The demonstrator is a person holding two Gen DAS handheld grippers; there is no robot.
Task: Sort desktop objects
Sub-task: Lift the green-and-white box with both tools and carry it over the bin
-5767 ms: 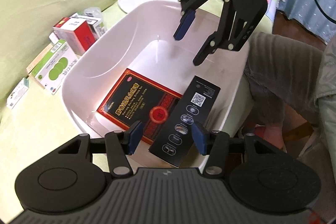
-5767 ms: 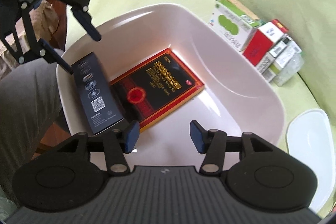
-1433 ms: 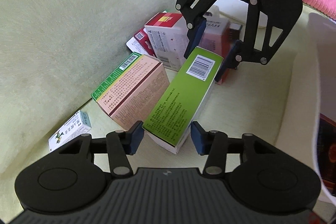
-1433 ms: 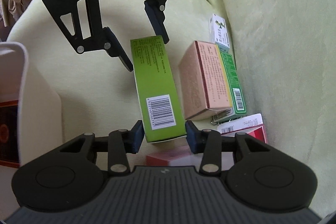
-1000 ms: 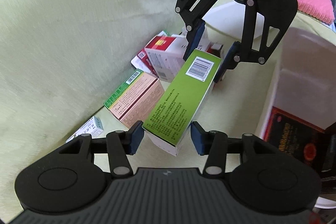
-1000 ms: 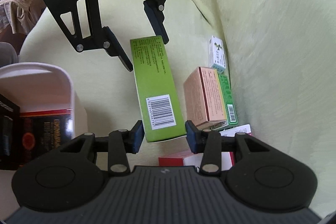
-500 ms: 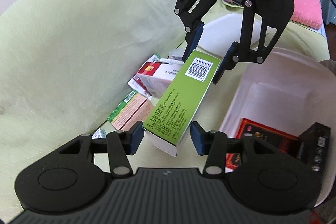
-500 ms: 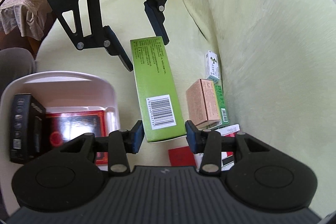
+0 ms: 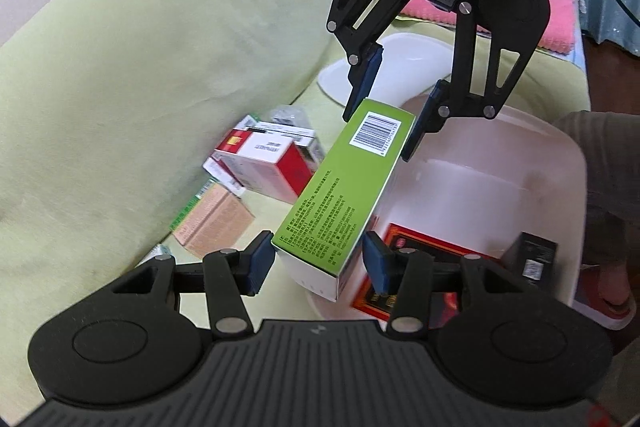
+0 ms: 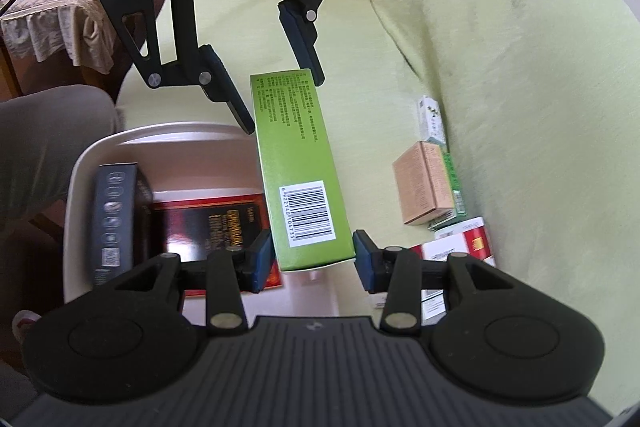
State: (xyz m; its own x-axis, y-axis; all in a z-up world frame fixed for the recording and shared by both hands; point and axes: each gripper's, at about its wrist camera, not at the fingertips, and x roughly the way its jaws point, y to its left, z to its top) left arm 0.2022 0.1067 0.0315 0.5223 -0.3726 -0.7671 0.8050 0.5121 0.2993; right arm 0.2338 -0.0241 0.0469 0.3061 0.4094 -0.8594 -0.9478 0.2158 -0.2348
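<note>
at the left, loose boxes point(image 9: 256, 163) lie against the yellow-green sofa cushion point(image 9: 120, 67), not yet sorted. in the middle the green box point(image 9: 344, 195) is carried level in the air over the near rim of the white bin point(image 9: 568, 163): left tongs point(image 9: 316, 263) clamp its near end, right tongs point(image 10: 312, 259) its barcode end, likely to share the long load. at the right, a red box point(image 9: 420, 251) and a black box point(image 9: 534, 259) already lie inside.

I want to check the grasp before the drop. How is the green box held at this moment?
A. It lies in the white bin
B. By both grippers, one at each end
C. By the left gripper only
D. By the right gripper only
B: the left gripper clamps one end of the green box, and the right gripper clamps the barcode end, above the white bin.
</note>
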